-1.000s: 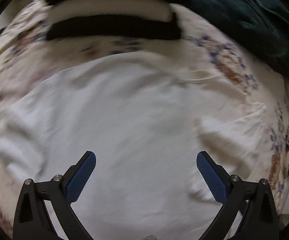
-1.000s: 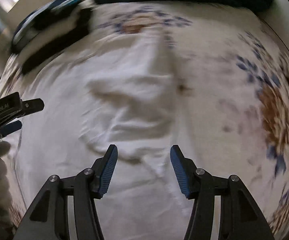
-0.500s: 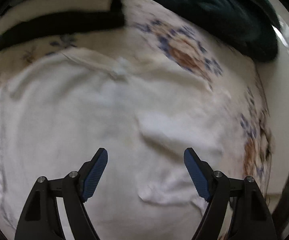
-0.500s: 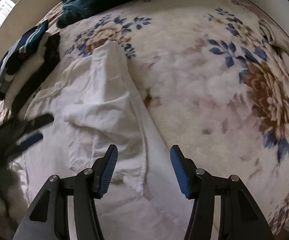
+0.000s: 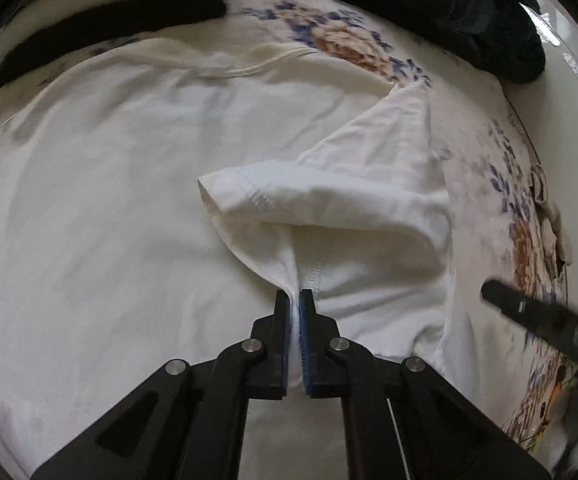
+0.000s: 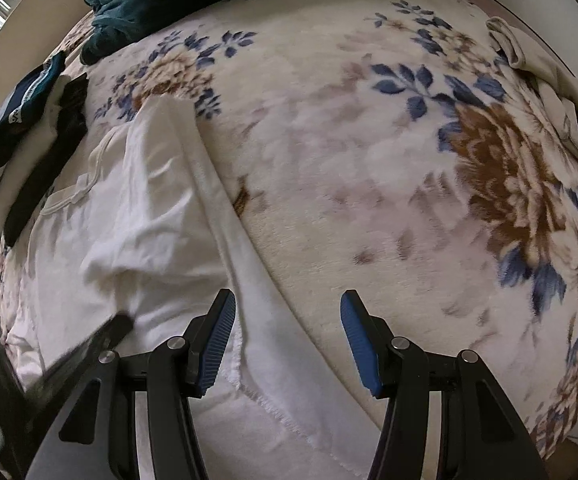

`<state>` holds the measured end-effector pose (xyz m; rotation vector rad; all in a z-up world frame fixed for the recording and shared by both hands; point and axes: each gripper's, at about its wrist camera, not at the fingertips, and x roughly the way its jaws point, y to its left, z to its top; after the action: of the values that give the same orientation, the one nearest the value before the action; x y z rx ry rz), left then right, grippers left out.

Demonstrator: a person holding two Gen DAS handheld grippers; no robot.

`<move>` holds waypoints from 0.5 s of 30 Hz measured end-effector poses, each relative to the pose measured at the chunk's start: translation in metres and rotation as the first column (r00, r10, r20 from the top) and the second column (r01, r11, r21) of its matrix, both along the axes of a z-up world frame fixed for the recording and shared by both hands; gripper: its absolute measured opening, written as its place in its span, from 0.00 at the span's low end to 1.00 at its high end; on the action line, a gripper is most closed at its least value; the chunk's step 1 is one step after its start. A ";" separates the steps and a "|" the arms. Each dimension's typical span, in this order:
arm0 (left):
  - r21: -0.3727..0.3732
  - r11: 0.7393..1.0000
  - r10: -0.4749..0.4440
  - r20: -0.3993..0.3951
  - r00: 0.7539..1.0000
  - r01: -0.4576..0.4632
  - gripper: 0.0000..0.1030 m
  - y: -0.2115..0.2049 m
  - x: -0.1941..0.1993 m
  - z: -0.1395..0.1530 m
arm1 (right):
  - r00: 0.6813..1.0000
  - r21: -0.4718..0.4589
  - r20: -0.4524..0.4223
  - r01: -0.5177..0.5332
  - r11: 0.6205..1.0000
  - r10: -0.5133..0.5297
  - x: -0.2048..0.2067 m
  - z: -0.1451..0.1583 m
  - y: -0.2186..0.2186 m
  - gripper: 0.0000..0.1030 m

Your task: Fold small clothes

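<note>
Left hand-held gripper (image 5: 296,300) has just clamped on the white T-shirt's (image 5: 129,184) sleeve hem, probably to fold it inward; right hand-held gripper (image 6: 287,316) hangs apart, empty, over the shirt's edge.

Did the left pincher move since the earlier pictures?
Yes. The left gripper slid along the white shirt toward its sleeve, and its jaws have just closed on it.

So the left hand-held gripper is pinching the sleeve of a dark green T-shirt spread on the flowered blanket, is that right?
Not quite: the T-shirt is white. The left wrist view shows the left hand-held gripper shut on its sleeve, on the flowered blanket.
</note>
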<state>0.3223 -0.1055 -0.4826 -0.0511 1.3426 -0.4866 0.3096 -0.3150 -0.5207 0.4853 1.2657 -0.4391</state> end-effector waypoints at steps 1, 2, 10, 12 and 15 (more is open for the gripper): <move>0.000 1.000 0.015 -0.006 1.000 -0.015 0.03 0.012 -0.002 -0.001 | 1.000 0.004 0.002 0.002 1.000 -0.002 0.001 0.000 0.000 0.55; 0.009 1.000 0.030 -0.006 1.000 -0.030 0.03 0.021 -0.005 -0.001 | 1.000 0.008 0.003 0.000 1.000 0.000 0.002 0.001 0.001 0.55; 0.034 0.991 0.130 -0.101 0.986 -0.127 0.04 0.062 -0.015 -0.015 | 0.997 0.034 -0.002 -0.071 0.997 0.071 0.006 0.001 0.022 0.55; 0.029 0.989 0.146 -0.127 0.981 -0.143 0.07 0.073 -0.016 -0.013 | 0.996 0.058 -0.002 -0.087 0.995 0.087 0.005 -0.001 0.028 0.55; -0.011 0.983 0.180 -0.191 0.965 -0.186 0.08 0.092 -0.011 -0.012 | 0.993 0.118 -0.009 -0.116 0.986 0.118 0.003 -0.005 0.040 0.55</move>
<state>0.3112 -0.0136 -0.4947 -0.2483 1.5008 -0.3502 0.3124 -0.2755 -0.5257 0.5046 1.3331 -0.2714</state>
